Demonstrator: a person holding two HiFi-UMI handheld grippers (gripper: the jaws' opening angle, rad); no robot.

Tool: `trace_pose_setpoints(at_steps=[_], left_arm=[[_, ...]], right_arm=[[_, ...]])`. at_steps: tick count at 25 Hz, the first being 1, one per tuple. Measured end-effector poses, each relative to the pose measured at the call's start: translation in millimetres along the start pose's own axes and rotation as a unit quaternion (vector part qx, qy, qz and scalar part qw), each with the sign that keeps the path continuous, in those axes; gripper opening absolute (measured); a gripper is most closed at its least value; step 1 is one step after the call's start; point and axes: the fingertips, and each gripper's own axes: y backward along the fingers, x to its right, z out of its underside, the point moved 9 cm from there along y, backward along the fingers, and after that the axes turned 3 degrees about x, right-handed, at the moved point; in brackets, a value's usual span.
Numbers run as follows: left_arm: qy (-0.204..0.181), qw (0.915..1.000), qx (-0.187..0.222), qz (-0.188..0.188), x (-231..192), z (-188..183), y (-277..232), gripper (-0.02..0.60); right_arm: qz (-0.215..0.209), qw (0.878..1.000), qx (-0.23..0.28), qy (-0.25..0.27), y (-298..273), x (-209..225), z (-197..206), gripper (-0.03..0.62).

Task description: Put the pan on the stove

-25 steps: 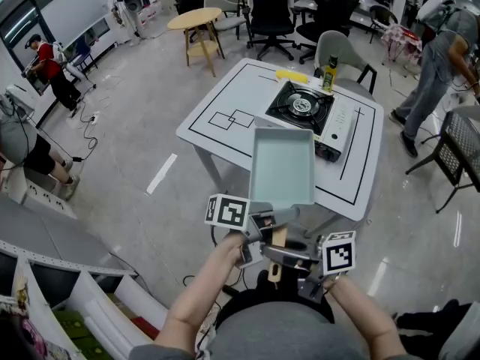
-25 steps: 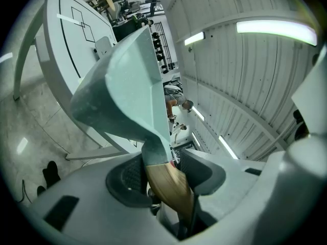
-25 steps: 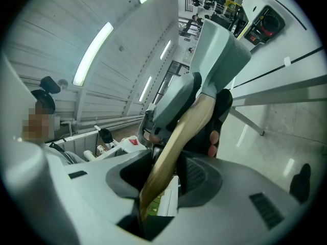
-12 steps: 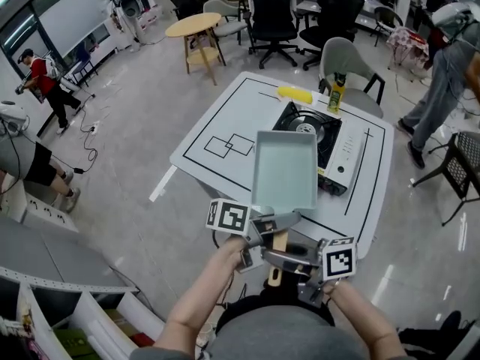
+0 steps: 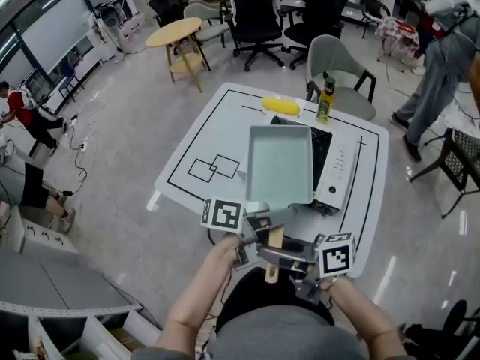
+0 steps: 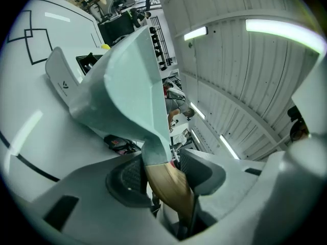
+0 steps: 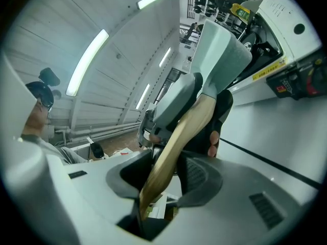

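Left hand-held gripper [image 6: 159,173] and right hand-held gripper [image 7: 164,173] both clenched on wooden handle [image 5: 275,238] of pale-green pan [image 5: 280,165]. Pan held in air, hiding left side of stove [image 5: 338,172] on white worktop [image 5: 217,130].

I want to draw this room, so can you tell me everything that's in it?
pan: one, pale green with a wooden handle, held up in front of the stove
portable gas stove: one, white and black, on the table
table: one, white with black lines, middle
bottle: one, yellow-green, table's far edge
yellow thing: one, left of the bottle; can't tell what
grey chair: one, behind the table
round table: one, wooden, far left
office chairs: several, black, far back
person: one at right; others far left
left gripper: one, grey, shut on the handle
right gripper: one, grey, shut on the handle
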Motion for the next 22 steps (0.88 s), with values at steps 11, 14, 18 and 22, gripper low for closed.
trace_pose_setpoints(at_steps=[11, 14, 18, 22], left_arm=[[-0.010, 0.9960, -0.086, 0.024, -20, -56, -10, 0.175], [-0.005, 0.9934, -0.108, 0.040, -26, -69, -10, 0.175], [-0.002, 0.9883, -0.142, 0.055, -35, -82, -11, 0.175], [0.003, 0.9834, -0.169, 0.065, -41, -89, -12, 0.175]], right_arm=[[0.043, 0.996, 0.075, -0.005, -30, 16, -32, 0.149], [0.058, 0.993, 0.100, -0.003, -42, 21, -38, 0.149], [0.079, 0.988, 0.133, -0.006, -56, 26, -41, 0.149], [0.096, 0.982, 0.162, -0.011, -64, 28, -43, 0.149]])
